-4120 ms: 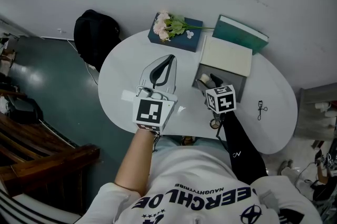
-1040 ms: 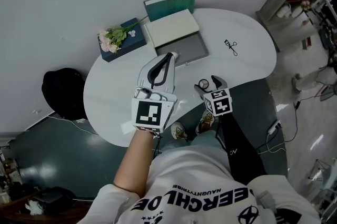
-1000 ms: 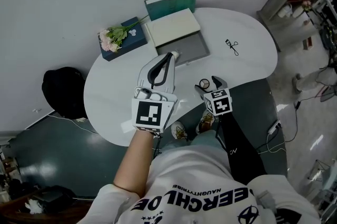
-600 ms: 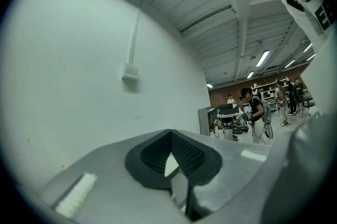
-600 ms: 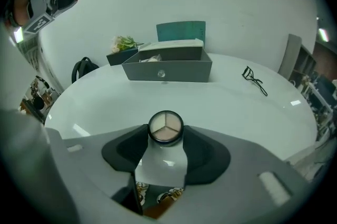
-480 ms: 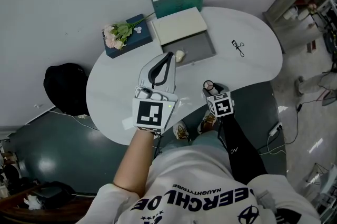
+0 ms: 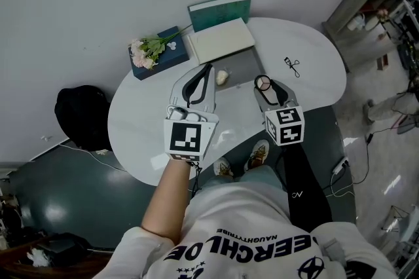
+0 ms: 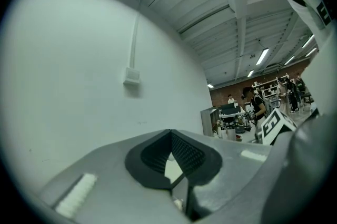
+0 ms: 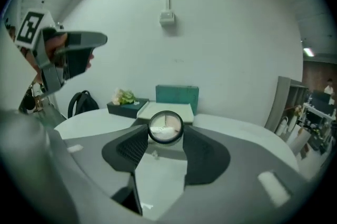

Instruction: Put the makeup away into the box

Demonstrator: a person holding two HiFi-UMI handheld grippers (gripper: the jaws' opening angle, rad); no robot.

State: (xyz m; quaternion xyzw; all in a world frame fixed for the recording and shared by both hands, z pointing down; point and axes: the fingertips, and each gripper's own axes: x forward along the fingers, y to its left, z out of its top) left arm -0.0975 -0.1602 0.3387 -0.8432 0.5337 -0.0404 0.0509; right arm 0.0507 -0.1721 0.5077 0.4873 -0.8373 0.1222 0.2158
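A small round compact [image 7: 263,82] with a black rim sits clamped between the jaws of my right gripper [image 7: 264,84], which have just been closing onto it. It hangs above the white table [image 7: 141,120], just right of the open grey box [image 7: 241,61] with its cream lid [image 7: 220,40]. In the right gripper view the compact [image 9: 166,126] fills the gap at my right gripper [image 9: 166,129]. A beige item [image 7: 222,77] lies in the box. My left gripper [image 7: 208,69] hovers level left of the box, tips together and empty, and the left gripper [image 8: 170,133] looks at the wall.
An eyelash curler [image 7: 292,64] lies on the table's right part. A teal book [image 7: 219,12] stands behind the box; a navy box with flowers [image 7: 156,52] is at the back left. A black backpack [image 7: 81,116] sits on the floor to the left.
My right gripper has closed on the compact at the table's front edge and lifted it up toward the box. The left gripper has stayed where it was.
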